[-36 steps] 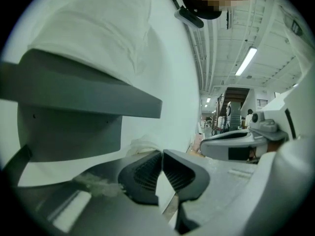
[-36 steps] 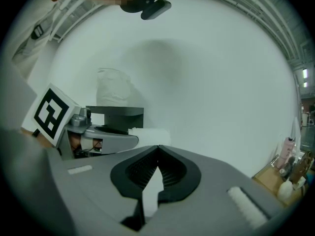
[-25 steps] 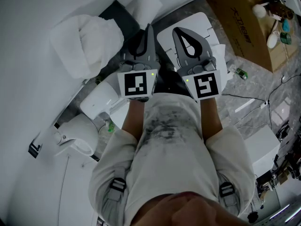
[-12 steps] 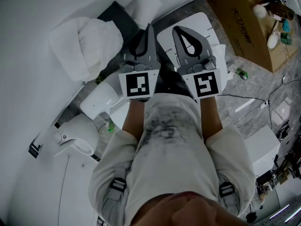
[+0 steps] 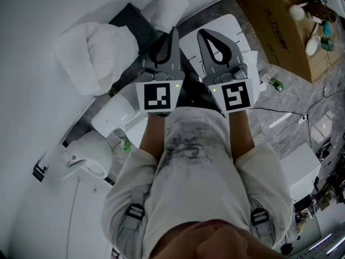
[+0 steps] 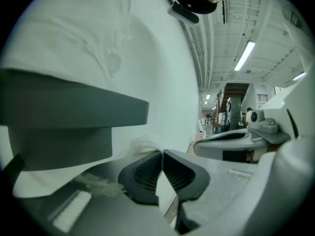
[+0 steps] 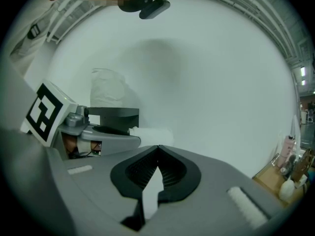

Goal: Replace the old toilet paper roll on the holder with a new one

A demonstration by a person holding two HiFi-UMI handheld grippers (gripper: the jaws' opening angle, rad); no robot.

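Left gripper [image 6: 161,154], right gripper [image 7: 157,147]: fingers together, empty. Likely light, soft, crushable roll [image 7: 152,134]; best pinched gently at one end.

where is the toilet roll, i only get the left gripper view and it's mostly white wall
observer: The head view shows a white cylindrical paper roll just beyond the tips of the left gripper, beside the dark grey holder shelf.
operator: are the right fingers free
observer: Yes. The right gripper view shows the right gripper with its fingers shut on nothing.
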